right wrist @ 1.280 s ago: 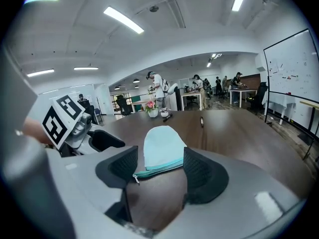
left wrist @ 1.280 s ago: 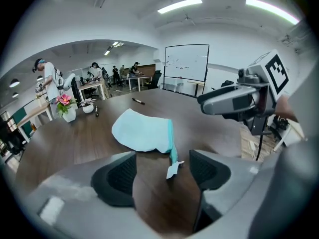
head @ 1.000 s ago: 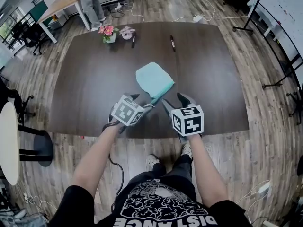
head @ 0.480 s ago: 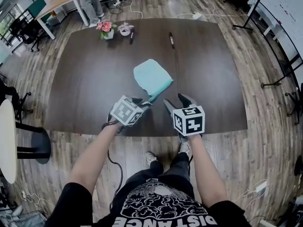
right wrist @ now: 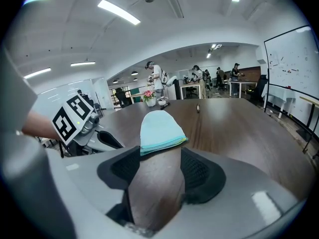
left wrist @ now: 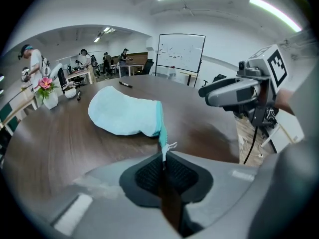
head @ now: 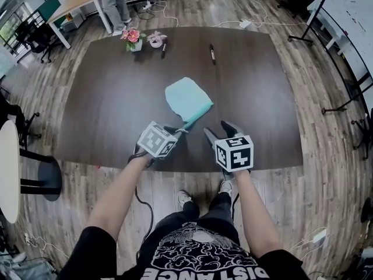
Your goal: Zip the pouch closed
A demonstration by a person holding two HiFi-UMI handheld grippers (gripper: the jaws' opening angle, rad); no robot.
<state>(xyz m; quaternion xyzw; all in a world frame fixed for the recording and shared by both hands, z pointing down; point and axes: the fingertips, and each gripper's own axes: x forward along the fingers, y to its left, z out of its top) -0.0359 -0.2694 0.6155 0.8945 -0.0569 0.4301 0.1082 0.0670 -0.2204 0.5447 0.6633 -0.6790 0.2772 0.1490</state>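
Note:
A light-blue pouch (head: 187,99) lies on the dark table (head: 105,98), its teal zipper edge toward me. My left gripper (head: 178,131) has just been closing and is shut on the zipper end (left wrist: 163,146) that trails from the pouch's (left wrist: 124,116) near corner; a small white tag sticks out beside it. In its own view the left gripper (left wrist: 163,166) shows black pads pressed together. My right gripper (head: 217,128) stands open just right of that corner, nothing between its pads. In its own view the right gripper (right wrist: 159,158) faces the pouch's (right wrist: 158,127) zipper edge, a little short of it.
At the table's far edge stand a small pot of pink flowers (head: 133,38), a white object (head: 156,39), a pen (head: 164,49) and a dark marker (head: 212,52). A round white table (head: 9,179) is at the left. People stand at desks far back.
The left gripper's jaws have closed onto the zipper end at the pouch's near corner. The right gripper has stayed open in the same place.

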